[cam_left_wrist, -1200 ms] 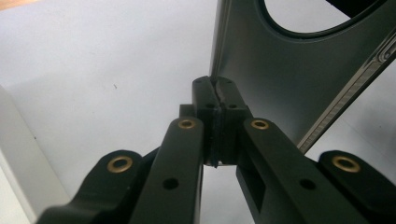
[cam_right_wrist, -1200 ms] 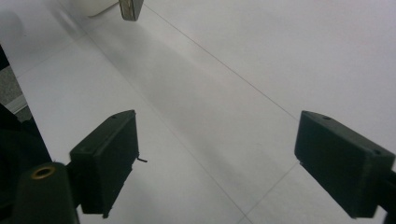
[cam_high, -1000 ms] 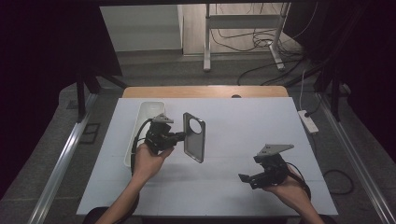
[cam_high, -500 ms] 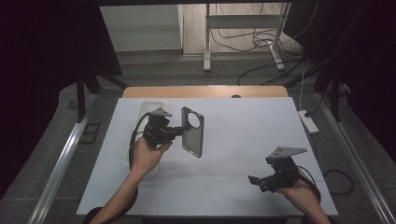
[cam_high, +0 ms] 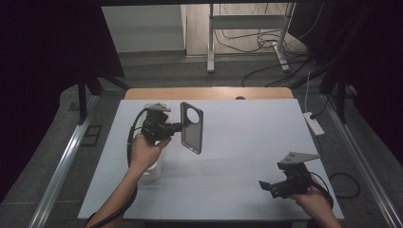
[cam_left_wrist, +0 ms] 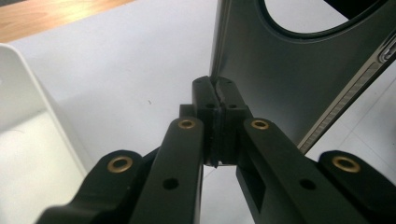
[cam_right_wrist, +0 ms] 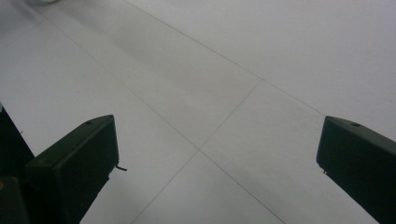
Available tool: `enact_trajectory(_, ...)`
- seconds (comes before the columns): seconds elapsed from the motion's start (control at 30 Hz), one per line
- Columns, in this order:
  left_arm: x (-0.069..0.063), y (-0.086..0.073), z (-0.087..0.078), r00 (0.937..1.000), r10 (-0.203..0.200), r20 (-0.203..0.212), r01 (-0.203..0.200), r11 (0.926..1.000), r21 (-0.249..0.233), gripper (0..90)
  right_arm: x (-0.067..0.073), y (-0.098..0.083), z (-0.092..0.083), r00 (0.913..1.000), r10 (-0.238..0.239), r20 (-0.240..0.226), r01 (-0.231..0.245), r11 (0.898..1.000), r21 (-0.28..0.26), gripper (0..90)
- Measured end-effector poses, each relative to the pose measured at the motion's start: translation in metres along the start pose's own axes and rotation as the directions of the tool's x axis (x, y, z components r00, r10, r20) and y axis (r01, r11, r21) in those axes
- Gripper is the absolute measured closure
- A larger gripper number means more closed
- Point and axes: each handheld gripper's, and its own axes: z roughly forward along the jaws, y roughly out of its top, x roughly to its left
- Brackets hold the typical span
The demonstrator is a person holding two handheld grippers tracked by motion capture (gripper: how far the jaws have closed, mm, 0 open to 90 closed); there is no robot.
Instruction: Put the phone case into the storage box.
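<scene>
I'm pinching the thin, stiff dark phone case (cam_high: 191, 128) by its edge with the left gripper (cam_left_wrist: 215, 100); it is feeling light but slippery, while the right gripper (cam_right_wrist: 215, 154) is gaping empty.

One phone case (cam_high: 191, 127), one tray (cam_high: 153, 167)

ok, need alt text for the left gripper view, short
The left tongs are shut on the edge of a dark phone case with a large round camera hole, held upright above the white table. A white tray sits at left.
</scene>
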Motion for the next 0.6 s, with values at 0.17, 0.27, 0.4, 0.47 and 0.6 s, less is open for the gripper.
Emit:
enact_trajectory(0.17,0.005,0.004,-0.004,0.9998,-0.006,-0.018,0.006,1.0000,-0.003,89.1,-0.003,-0.003,-0.005,0.9998,0.020,0.009,-0.020,1.000,-0.016,0.0)
enact_trajectory(0.27,0.008,0.006,-0.007,0.9995,-0.010,-0.031,0.010,0.9999,-0.006,89.1,-0.005,-0.004,-0.008,0.9993,0.031,0.020,-0.031,0.999,-0.020,0.0)
enact_trajectory(0.4,0.014,0.007,-0.012,0.9987,-0.020,-0.048,0.020,0.9998,-0.009,89.1,-0.007,-0.007,-0.011,0.9986,0.042,0.033,-0.041,0.999,-0.023,0.0)
enact_trajectory(0.47,0.017,0.007,-0.013,0.9982,-0.029,-0.052,0.028,0.9995,-0.013,89.1,-0.009,-0.009,-0.014,0.9977,0.051,0.044,-0.050,0.998,-0.023,0.0)
enact_trajectory(0.6,0.024,0.008,-0.019,0.9968,-0.042,-0.067,0.041,0.9990,-0.018,89.1,-0.013,-0.014,-0.019,0.9960,0.064,0.063,-0.062,0.998,-0.033,0.0)
